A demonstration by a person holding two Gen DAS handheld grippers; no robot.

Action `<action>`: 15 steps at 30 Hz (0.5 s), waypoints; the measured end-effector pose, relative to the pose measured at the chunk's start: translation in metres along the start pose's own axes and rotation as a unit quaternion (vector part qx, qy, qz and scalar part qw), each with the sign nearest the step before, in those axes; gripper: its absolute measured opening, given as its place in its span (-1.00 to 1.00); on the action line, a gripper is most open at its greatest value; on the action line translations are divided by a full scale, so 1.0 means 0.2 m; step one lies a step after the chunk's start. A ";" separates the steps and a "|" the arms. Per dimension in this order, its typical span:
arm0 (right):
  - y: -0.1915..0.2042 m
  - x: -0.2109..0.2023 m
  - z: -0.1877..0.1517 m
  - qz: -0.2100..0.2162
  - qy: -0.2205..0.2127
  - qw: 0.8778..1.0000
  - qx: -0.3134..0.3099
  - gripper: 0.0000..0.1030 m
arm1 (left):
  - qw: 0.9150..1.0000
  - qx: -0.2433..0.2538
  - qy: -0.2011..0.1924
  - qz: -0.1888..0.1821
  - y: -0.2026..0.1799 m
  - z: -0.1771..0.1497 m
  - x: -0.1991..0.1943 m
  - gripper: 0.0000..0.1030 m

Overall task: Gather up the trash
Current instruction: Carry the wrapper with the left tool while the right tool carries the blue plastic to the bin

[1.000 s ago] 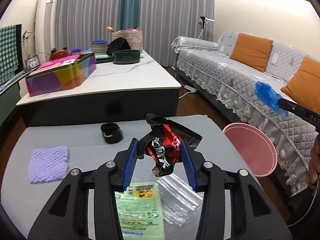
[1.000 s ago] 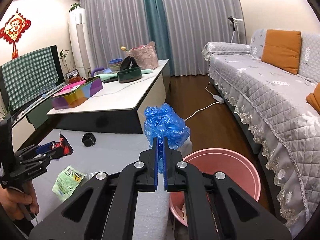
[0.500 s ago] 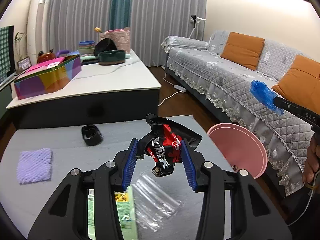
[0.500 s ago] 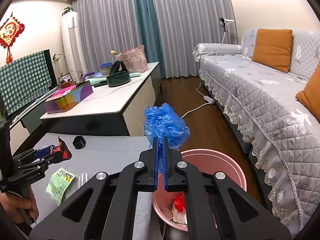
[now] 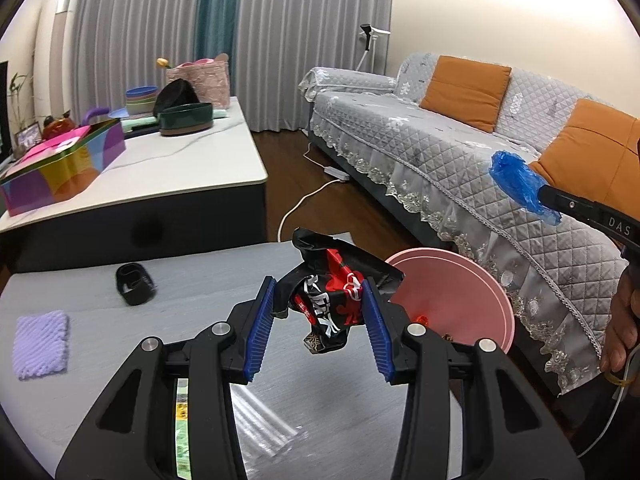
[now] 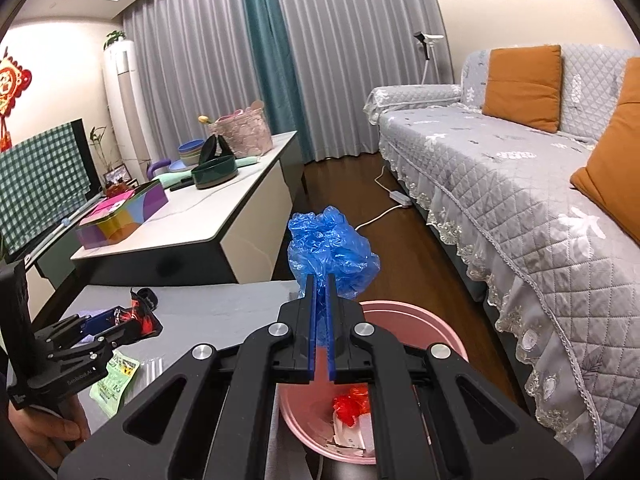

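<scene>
My left gripper [image 5: 318, 294] is shut on a crumpled black and red snack wrapper [image 5: 332, 304], held above the grey table near its right edge. It also shows at the left of the right wrist view [image 6: 120, 320]. My right gripper [image 6: 320, 284] is shut on a crumpled blue plastic bag [image 6: 332, 248], held above the pink bin [image 6: 448, 340]; the bag also shows in the left wrist view [image 5: 520, 184]. The pink bin [image 5: 460, 292] stands on the floor beside the table and holds red and white trash [image 6: 352, 404].
On the grey table [image 5: 80, 280] lie a green packet [image 6: 114, 380], a clear plastic wrapper [image 5: 260, 420], a purple cloth [image 5: 40, 344] and a small black object [image 5: 134, 284]. A white coffee table [image 5: 180, 172] stands behind; a grey sofa [image 5: 460, 152] is to the right.
Both grippers have moved right toward the pink bin with their loads. The right gripper now looks down into the bin, where red and white trash has come into view.
</scene>
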State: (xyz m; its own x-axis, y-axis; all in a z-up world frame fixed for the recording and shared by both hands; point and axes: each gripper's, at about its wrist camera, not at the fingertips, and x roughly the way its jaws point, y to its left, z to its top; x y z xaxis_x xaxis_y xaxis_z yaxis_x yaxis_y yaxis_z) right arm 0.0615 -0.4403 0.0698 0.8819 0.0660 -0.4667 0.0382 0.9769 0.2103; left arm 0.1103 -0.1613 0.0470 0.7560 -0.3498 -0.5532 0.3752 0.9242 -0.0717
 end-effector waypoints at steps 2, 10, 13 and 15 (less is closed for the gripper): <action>-0.03 0.00 0.01 -0.004 0.001 1.000 0.008 -0.92 | 1.000 0.002 0.002 -0.004 -0.03 0.01 0.02 -0.17; -0.09 0.02 0.03 -0.020 0.001 1.000 0.018 -0.92 | 1.000 0.011 0.009 -0.022 -0.17 0.05 0.13 -0.17; -0.12 0.02 0.04 -0.027 0.001 0.999 0.019 -0.92 | 0.999 0.012 0.009 -0.030 -0.22 0.07 0.17 -0.17; -0.14 0.03 0.03 -0.033 0.005 0.999 0.021 -0.92 | 0.999 0.016 0.010 -0.035 -0.26 0.09 0.21 -0.17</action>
State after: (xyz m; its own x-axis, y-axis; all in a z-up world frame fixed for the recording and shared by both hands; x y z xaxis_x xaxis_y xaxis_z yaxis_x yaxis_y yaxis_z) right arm 0.0697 -0.4679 0.0668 0.8718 0.0040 -0.4899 0.1159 0.9699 0.2141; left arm 0.1322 -0.2264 0.0418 0.7160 -0.4109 -0.5644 0.4444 0.8917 -0.0853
